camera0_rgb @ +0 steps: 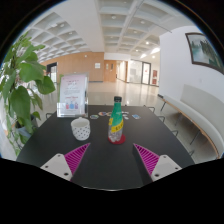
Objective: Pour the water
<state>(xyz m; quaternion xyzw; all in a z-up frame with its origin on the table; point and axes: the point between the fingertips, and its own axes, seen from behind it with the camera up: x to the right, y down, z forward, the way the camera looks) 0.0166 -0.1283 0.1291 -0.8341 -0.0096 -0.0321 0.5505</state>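
The gripper (111, 158) was released, empty. Ahead stood a green-capped, red-labelled plastic bottle (117, 122), probably light and slippery; grasp mid-body. A white patterned cup (80, 128) stood left.

Bare table (150, 135) right of bottle (116, 120)

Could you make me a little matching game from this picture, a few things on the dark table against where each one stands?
Things:
1. bottle
2. white cup
3. sign stand
4. plant

Places:
A. behind the white cup, further back on the table
B. beyond the open gripper, about midway between its fingers
C. off the table's left edge
D. left of the bottle, ahead of the left finger

Pairs: 1-B, 2-D, 3-A, 4-C
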